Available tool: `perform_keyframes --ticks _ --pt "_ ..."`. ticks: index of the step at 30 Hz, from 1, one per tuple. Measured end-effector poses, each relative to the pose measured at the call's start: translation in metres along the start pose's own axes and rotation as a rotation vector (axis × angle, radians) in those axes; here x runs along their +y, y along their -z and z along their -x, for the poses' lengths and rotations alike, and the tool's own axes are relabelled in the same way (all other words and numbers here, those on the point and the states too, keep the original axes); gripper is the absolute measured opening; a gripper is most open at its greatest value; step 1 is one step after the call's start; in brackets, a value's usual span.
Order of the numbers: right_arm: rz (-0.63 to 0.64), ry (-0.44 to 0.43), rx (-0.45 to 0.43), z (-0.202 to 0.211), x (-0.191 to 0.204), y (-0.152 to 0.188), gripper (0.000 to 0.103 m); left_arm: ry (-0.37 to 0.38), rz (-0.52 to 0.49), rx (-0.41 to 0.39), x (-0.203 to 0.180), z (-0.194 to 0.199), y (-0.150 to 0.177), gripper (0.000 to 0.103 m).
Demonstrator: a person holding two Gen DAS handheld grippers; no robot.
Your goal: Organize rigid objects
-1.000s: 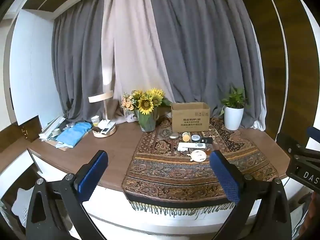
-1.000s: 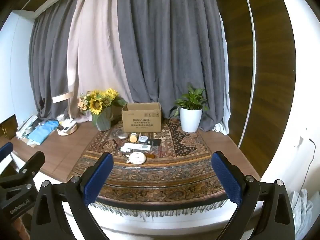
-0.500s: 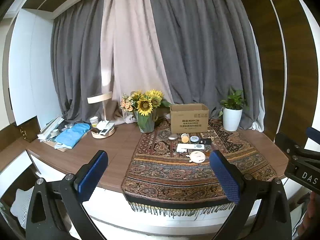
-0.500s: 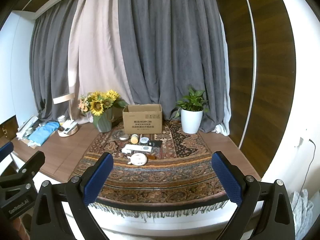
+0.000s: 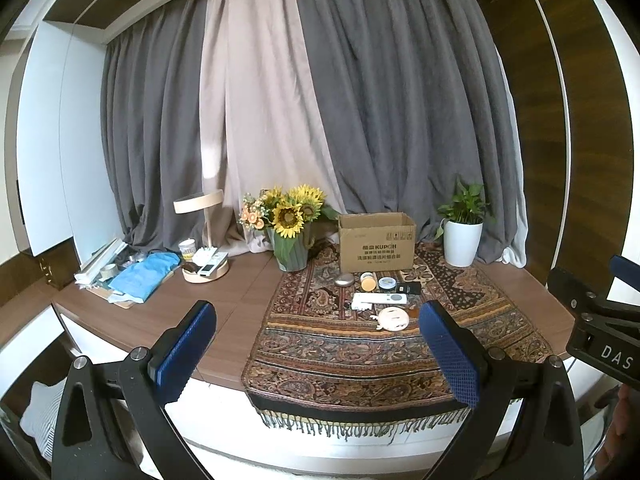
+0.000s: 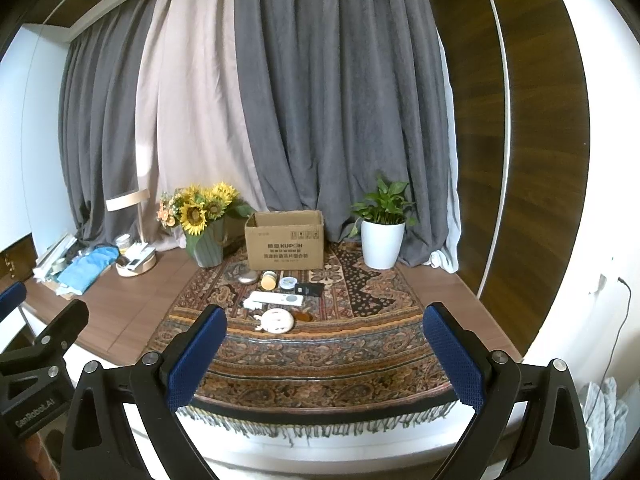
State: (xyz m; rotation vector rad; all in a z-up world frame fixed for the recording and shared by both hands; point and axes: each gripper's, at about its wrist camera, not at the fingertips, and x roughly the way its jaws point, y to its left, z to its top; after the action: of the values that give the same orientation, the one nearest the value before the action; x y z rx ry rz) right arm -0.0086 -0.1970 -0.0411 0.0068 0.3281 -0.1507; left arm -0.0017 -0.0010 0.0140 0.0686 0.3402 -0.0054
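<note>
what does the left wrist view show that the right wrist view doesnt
Only the left wrist view shows the right tool from the side, at its right edge. Only the right wrist view shows the wall cable and the amber item beside the round white gadget. Both show the cardboard box, sunflowers, white remote and patterned rug.

On my bench [image 5: 248, 300] a patterned runner [image 5: 360, 360] hangs over the front edge. Sunflowers in a green vase [image 5: 290, 236] stand left, a potted plant [image 6: 382, 232] right, grey curtains [image 6: 340, 100] behind, a lamp [image 5: 202, 232] beside a blue cloth [image 5: 144, 274].
</note>
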Motion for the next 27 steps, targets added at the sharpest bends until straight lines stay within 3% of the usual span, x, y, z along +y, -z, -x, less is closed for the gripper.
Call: perform_keyframes --ticks 27 --pt "-0.007 -0.017 -0.017 0.0024 -0.0032 0.0007 0.100 -0.004 0.002 -0.014 -0.0003 0.0025 -0.0049 0.103"
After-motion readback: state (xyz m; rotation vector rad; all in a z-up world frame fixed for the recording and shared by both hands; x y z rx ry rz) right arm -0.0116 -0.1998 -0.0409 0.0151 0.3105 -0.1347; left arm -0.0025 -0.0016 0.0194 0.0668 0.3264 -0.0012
